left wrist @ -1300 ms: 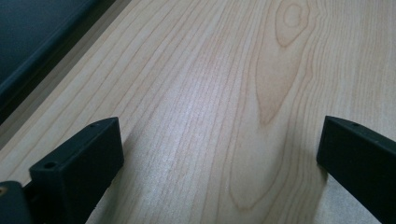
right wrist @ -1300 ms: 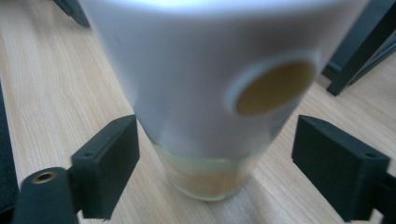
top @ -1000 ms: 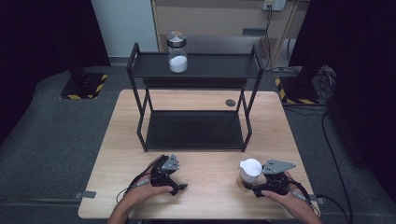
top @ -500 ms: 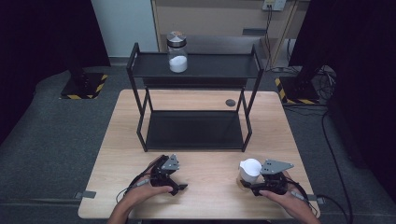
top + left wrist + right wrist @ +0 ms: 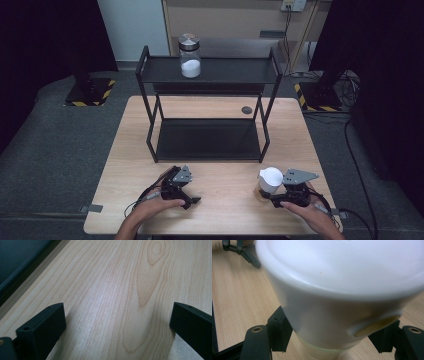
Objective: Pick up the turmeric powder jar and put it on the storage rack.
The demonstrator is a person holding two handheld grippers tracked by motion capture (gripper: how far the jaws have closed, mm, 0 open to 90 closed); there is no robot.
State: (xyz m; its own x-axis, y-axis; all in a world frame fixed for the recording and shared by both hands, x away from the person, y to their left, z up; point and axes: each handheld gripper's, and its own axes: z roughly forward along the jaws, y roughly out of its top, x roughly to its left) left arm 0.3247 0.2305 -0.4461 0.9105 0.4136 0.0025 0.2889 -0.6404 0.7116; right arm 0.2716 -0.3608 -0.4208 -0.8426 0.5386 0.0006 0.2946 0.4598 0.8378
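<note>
A jar with a wide white lid (image 5: 270, 179) stands on the wooden table (image 5: 225, 170) near the front right. My right gripper (image 5: 266, 193) is shut on it. In the right gripper view the black pads (image 5: 278, 331) press the jar's (image 5: 337, 290) pale lower body from both sides, below the lid. My left gripper (image 5: 187, 188) rests at the front left, held by a hand. In the left gripper view its jaws stand wide apart, with only bare wood between the fingers (image 5: 42, 327). The left gripper (image 5: 242, 251) appears far off in the right gripper view.
A black two-tier metal rack (image 5: 210, 70) stands at the back middle of the table. On its top shelf is a glass jar (image 5: 190, 56) with a metal lid and white powder inside. A small dark round hole (image 5: 246, 109) lies behind the rack.
</note>
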